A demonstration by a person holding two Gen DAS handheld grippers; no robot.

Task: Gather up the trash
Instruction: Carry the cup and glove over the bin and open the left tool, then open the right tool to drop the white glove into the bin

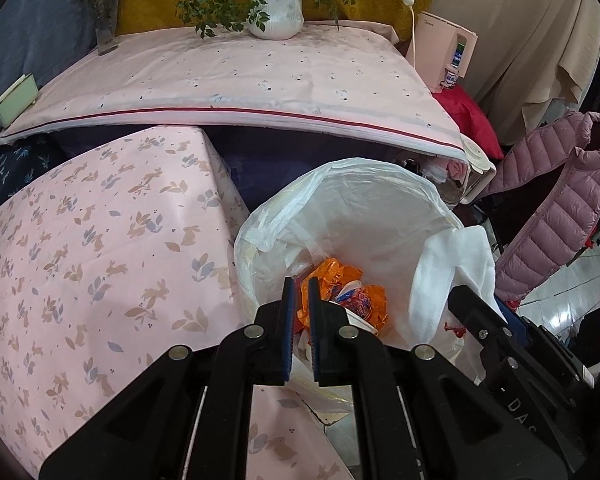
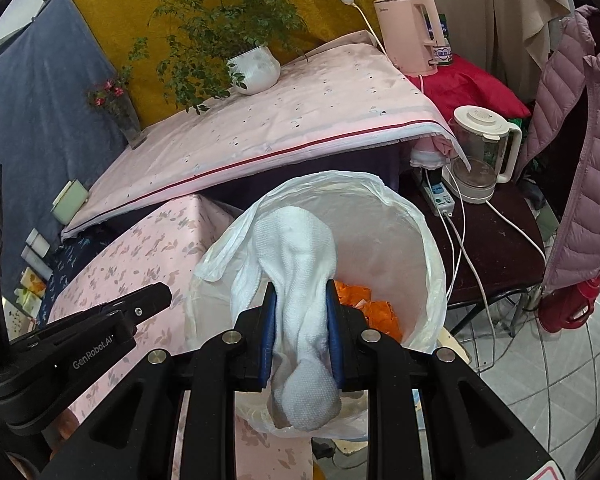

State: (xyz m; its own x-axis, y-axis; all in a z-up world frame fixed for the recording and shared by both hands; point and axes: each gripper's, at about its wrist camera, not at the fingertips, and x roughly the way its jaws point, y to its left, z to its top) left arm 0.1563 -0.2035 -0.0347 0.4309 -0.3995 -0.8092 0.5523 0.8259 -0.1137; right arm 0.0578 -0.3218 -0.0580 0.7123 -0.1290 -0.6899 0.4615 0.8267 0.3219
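Observation:
A round trash bin lined with a white plastic bag (image 1: pixel 352 188) stands on the floor beside a low pink table; it also shows in the right wrist view (image 2: pixel 428 240). Orange wrappers (image 1: pixel 336 276) and other crumpled trash lie at its bottom, and they show too in the right wrist view (image 2: pixel 384 312). My right gripper (image 2: pixel 302 300) is shut on a white woven cloth (image 2: pixel 300 264) and holds it over the bin's mouth; the cloth (image 1: pixel 452 264) hangs at the bin's right rim. My left gripper (image 1: pixel 299 292) is nearly closed, holding nothing, above the bin's near edge.
A low table with a pink rabbit-print cover (image 1: pixel 92 264) stands left of the bin. Behind is a bigger pink-covered table (image 1: pixel 240 76) with a potted plant (image 1: pixel 276 16) and a vase (image 1: pixel 106 20). A kettle (image 2: pixel 480 152), power strip and cables are at right, beside a pink puffer jacket (image 2: pixel 580 152).

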